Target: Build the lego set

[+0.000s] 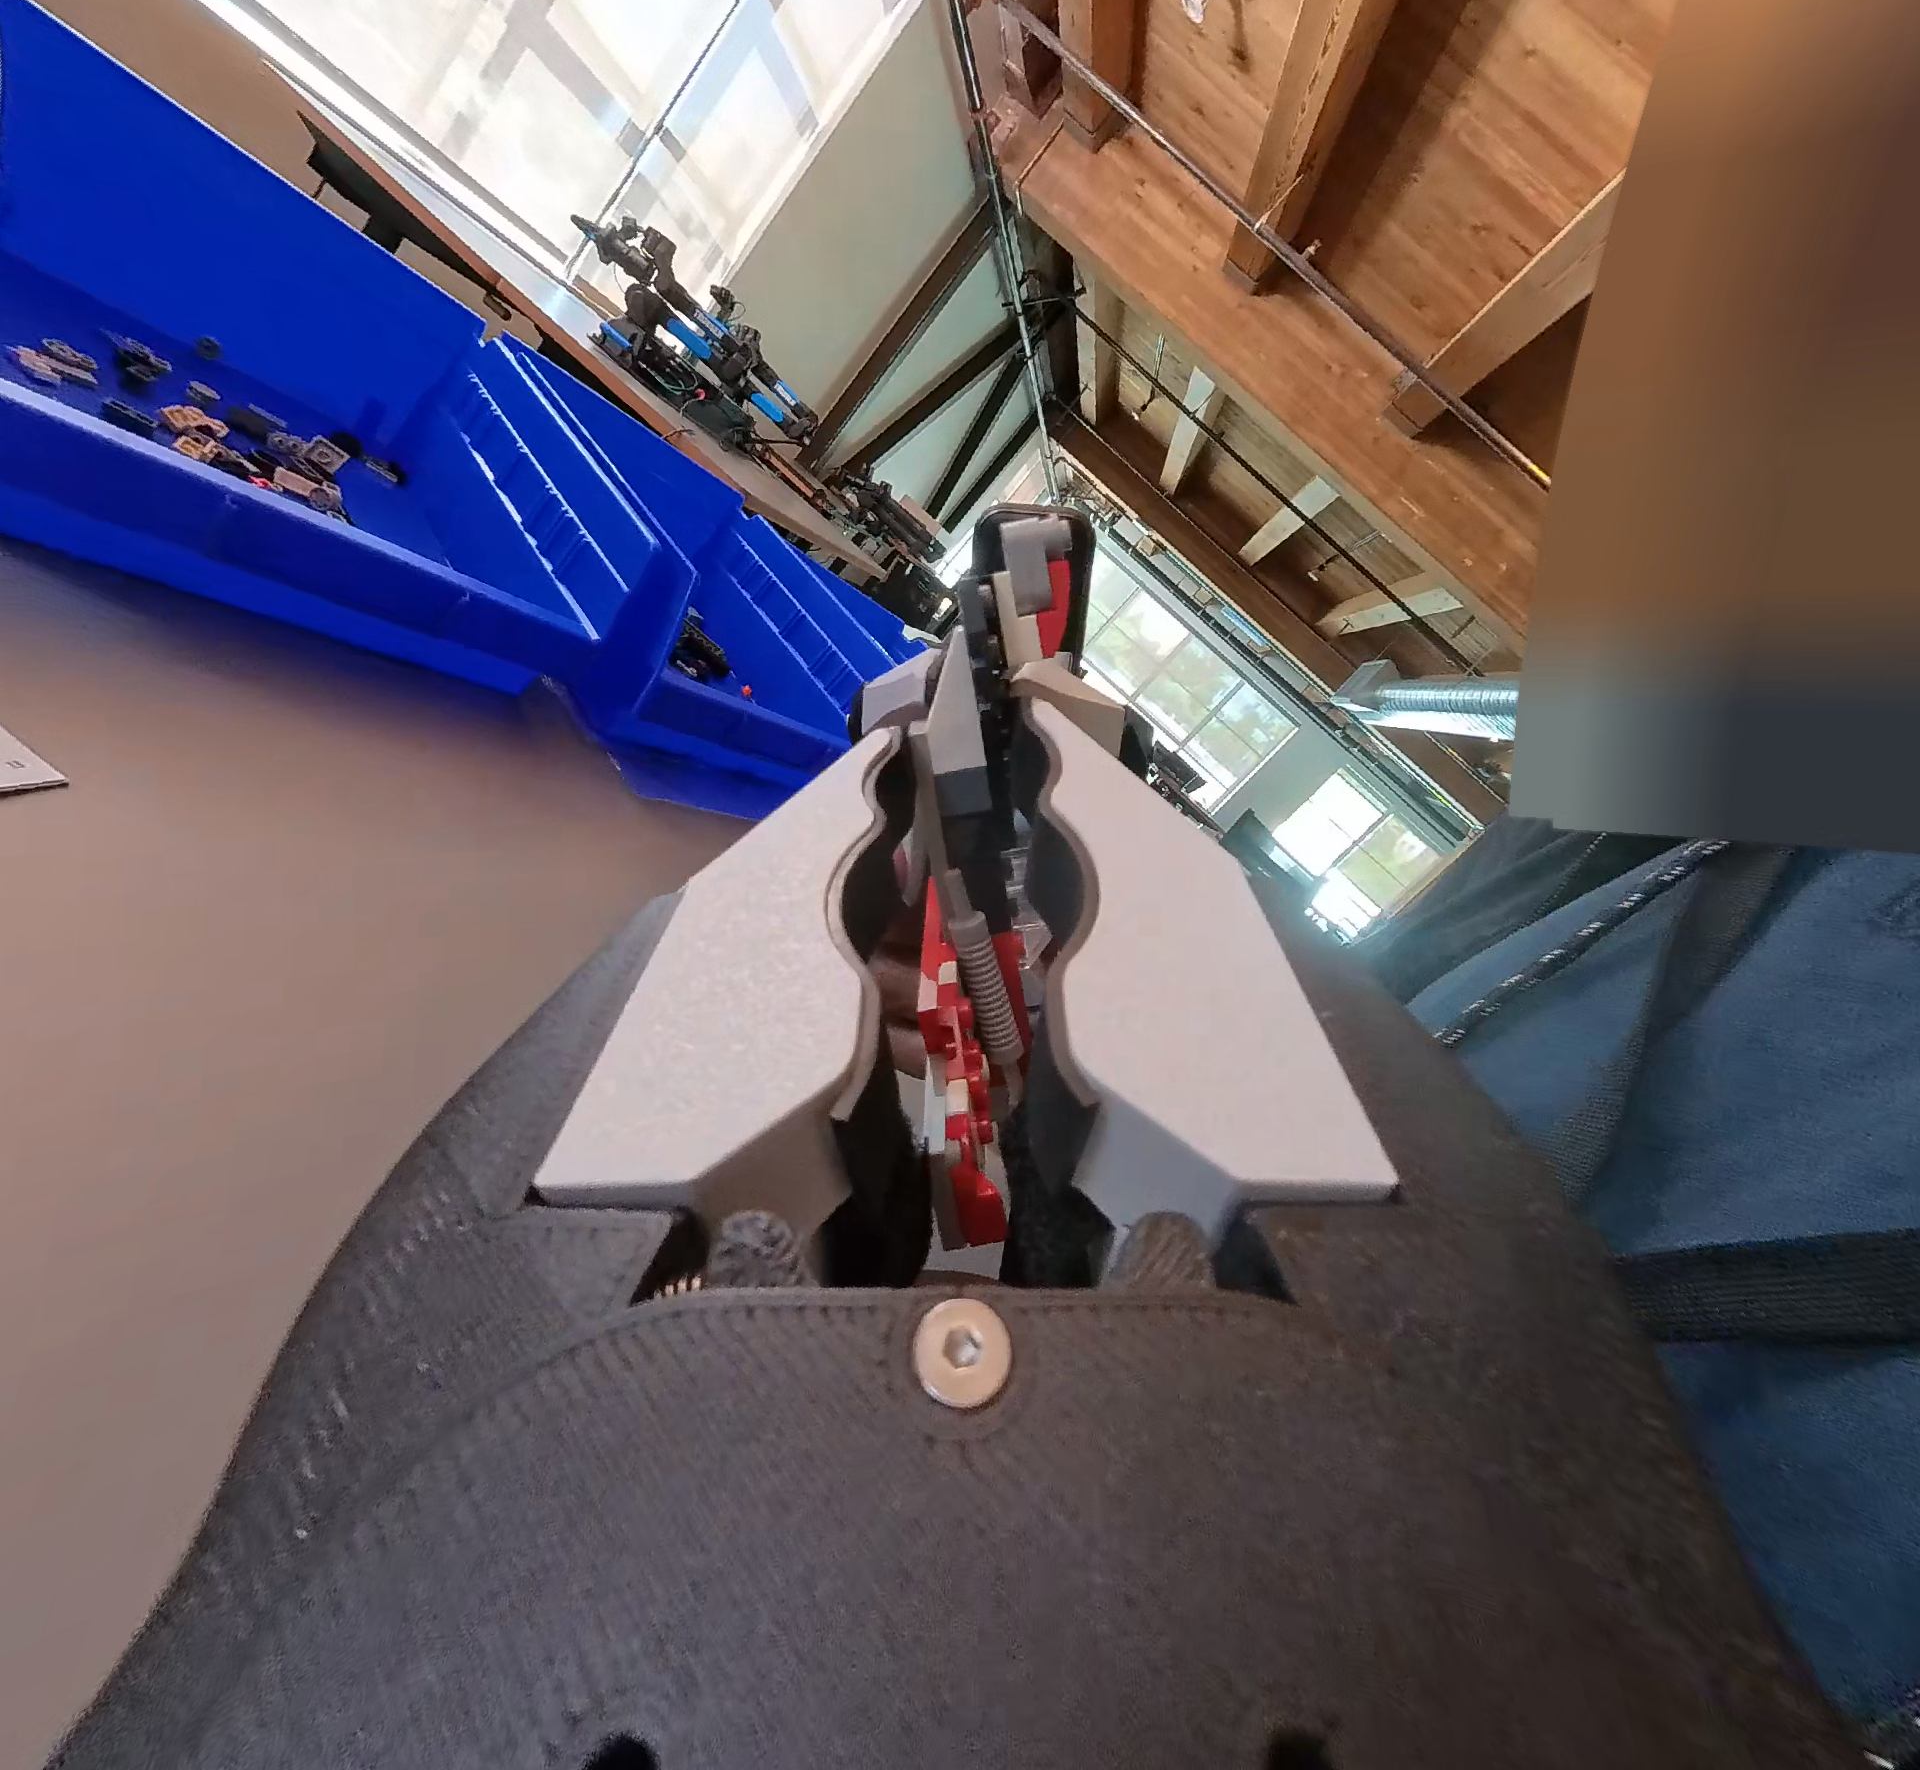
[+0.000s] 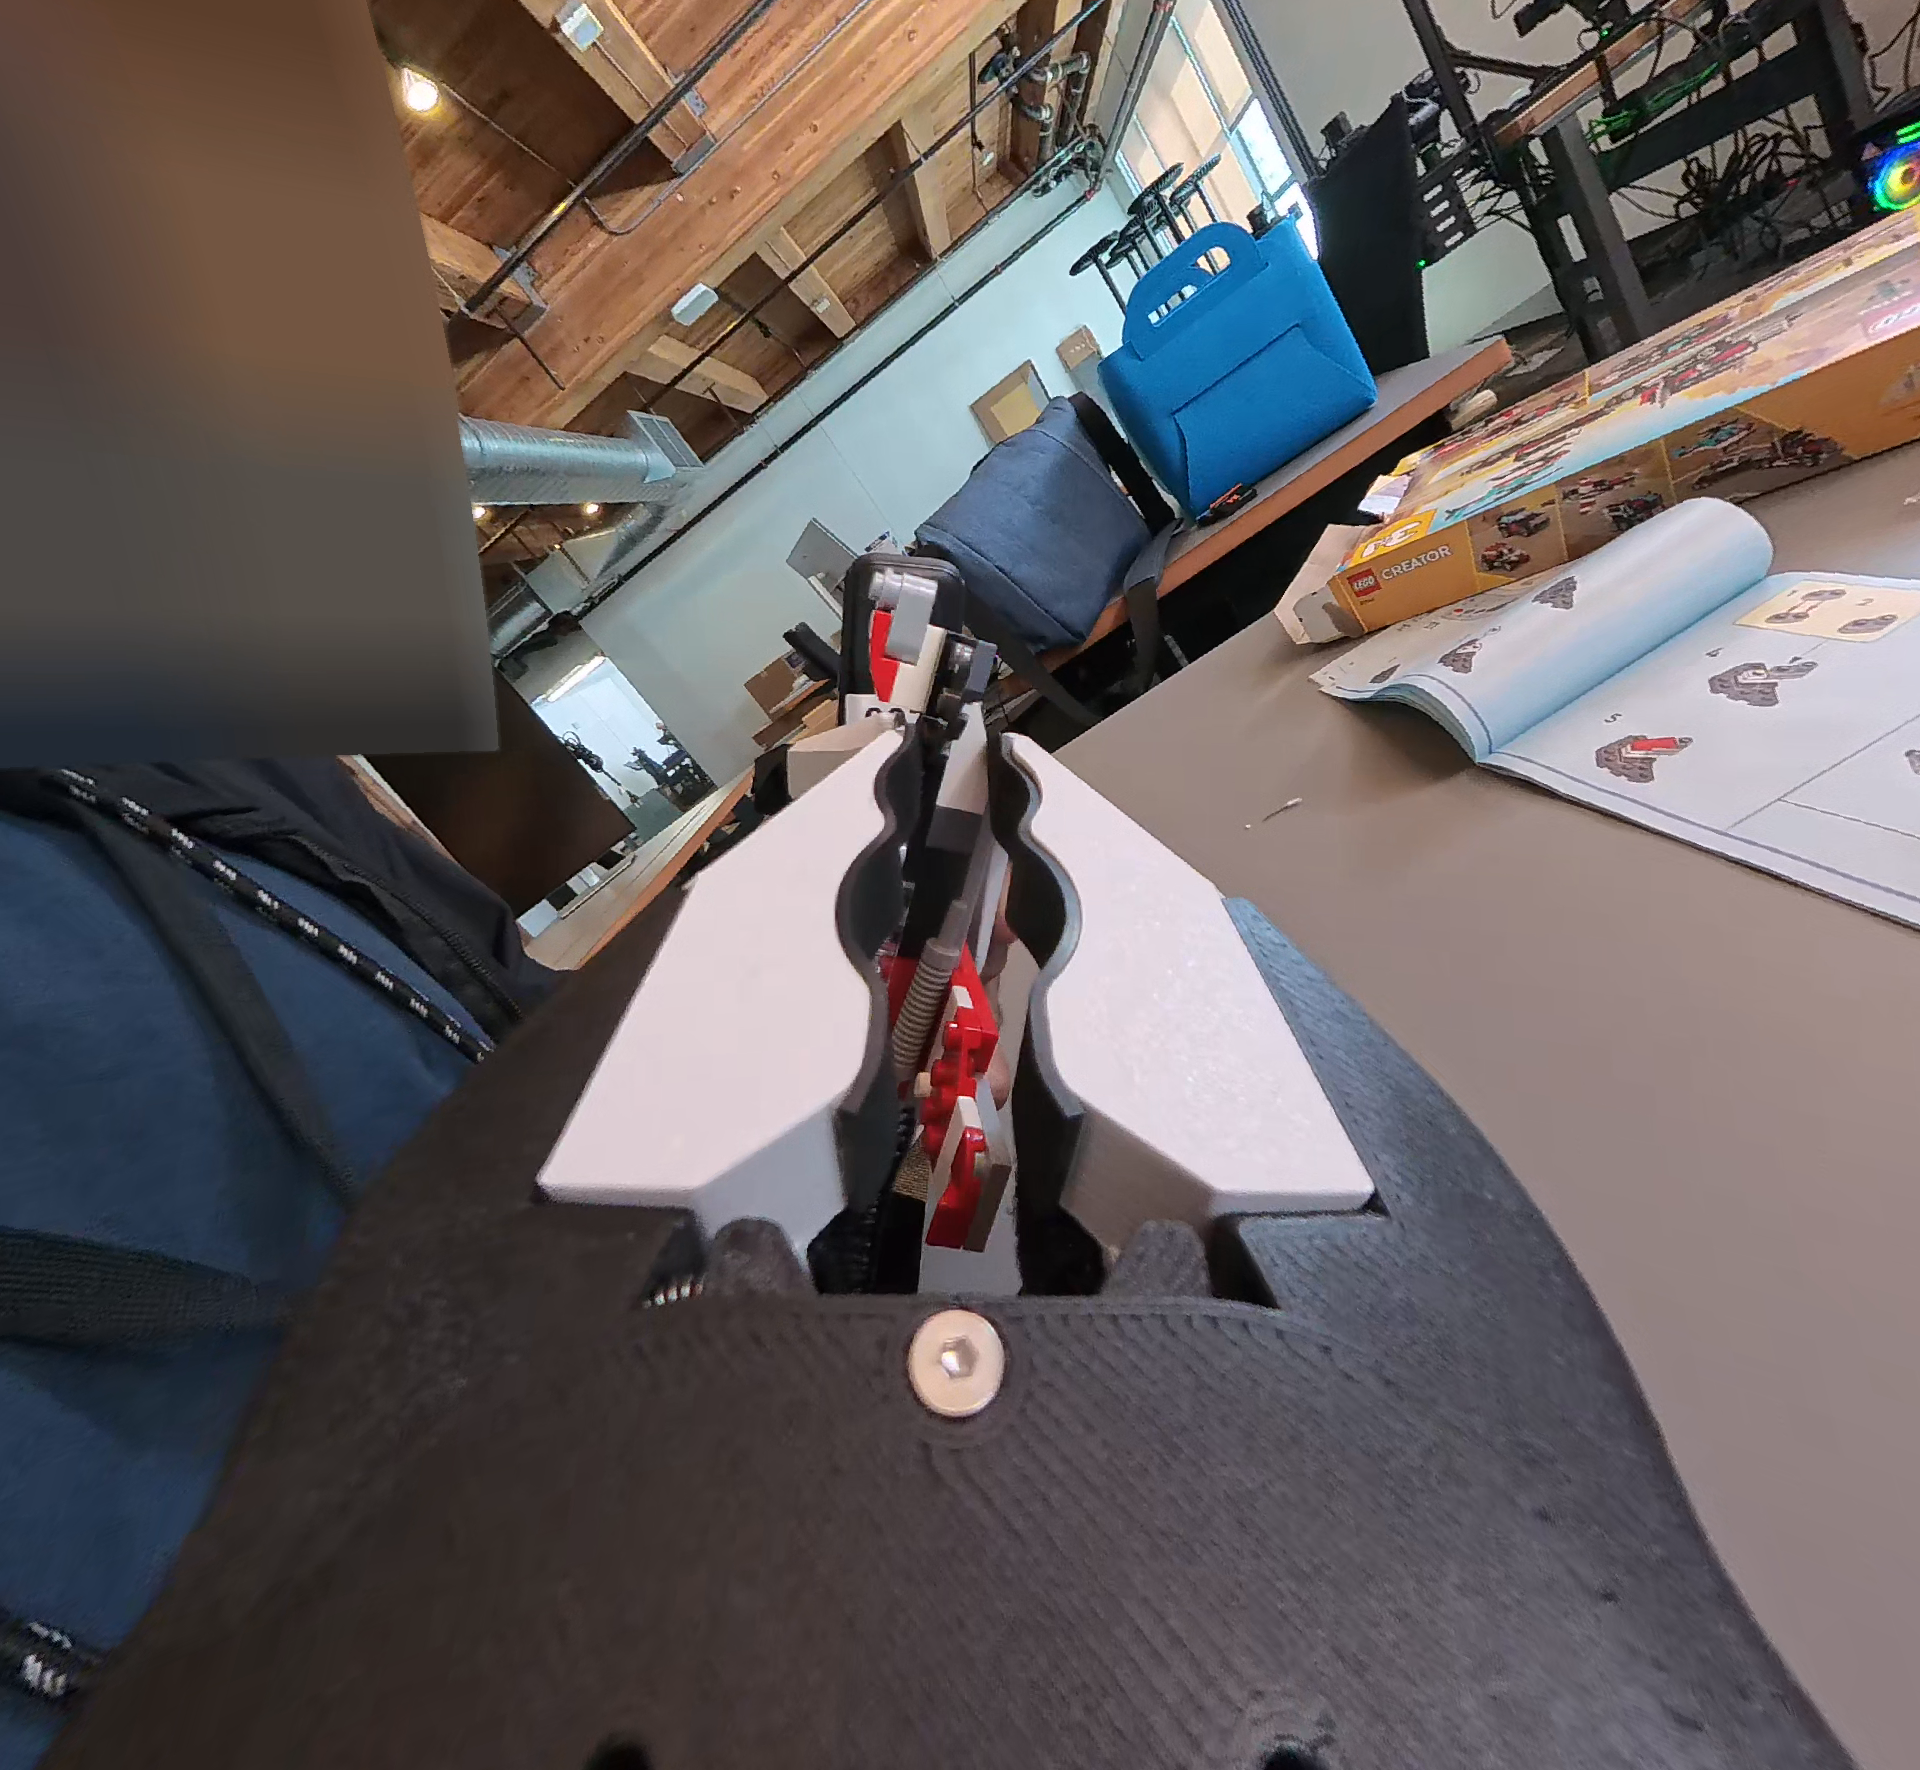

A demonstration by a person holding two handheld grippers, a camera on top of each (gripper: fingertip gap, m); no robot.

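Left wrist view: left gripper (image 1: 961, 744) jaws clamp one red-grey brick model (image 1: 977, 1014); right gripper (image 2: 951, 749) jaws likewise grip it; two blue bins (image 1: 343, 515) beyond.

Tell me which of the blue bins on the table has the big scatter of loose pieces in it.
The blue bin farthest left in the left wrist view: tan, grey and black pieces lie across its floor. The bin nearest the gripper shows only a few.
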